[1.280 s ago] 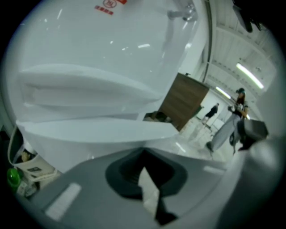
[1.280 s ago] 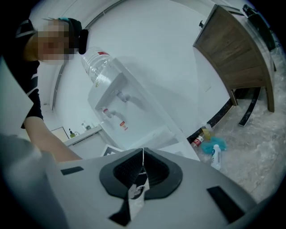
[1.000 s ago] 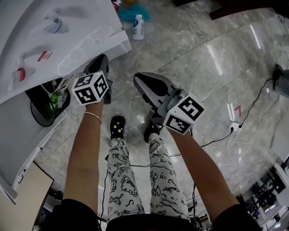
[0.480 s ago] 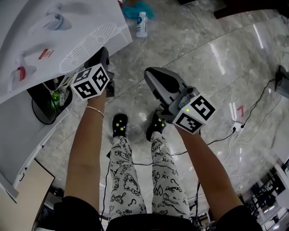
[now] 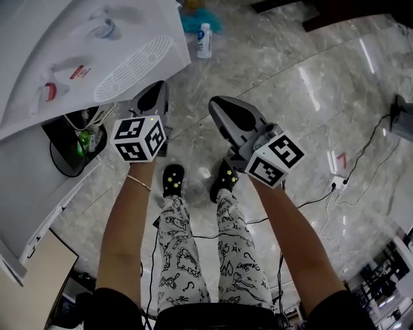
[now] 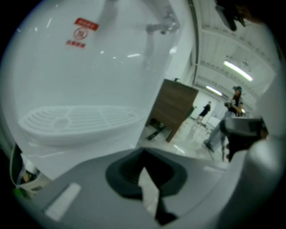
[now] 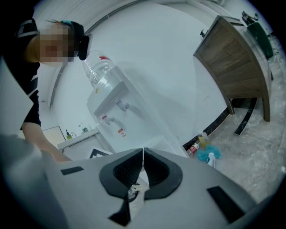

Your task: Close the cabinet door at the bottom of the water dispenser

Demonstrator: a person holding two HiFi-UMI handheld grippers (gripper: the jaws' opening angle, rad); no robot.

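Note:
The white water dispenser [image 5: 97, 51] fills the head view's upper left, its drip grille [image 5: 132, 67] facing me. Below it the bottom cabinet [image 5: 68, 145] stands open, dark inside, with cables and a green item. A white panel [image 5: 35, 200] that looks like its door reaches out at the left. My left gripper [image 5: 155, 91] hangs shut and empty just right of the opening, not touching it. In its own view, that left gripper [image 6: 144, 152] points at the dispenser front [image 6: 89, 80]. My right gripper [image 5: 222, 108] is shut and empty over the floor; from the right gripper [image 7: 143, 150] the dispenser [image 7: 114, 107] shows further off.
A plastic bottle [image 5: 204, 40] and blue cloth [image 5: 197, 19] lie on the marble floor behind the dispenser. My feet [image 5: 171, 180] stand under the grippers. Cables and a power strip [image 5: 335, 182] lie at right. A wooden cabinet [image 7: 237, 67] stands by the wall. A tan board [image 5: 32, 277] is at lower left.
The left gripper has drawn back slightly toward me and to the right. The right gripper has shifted a little up and right. Both stay shut.

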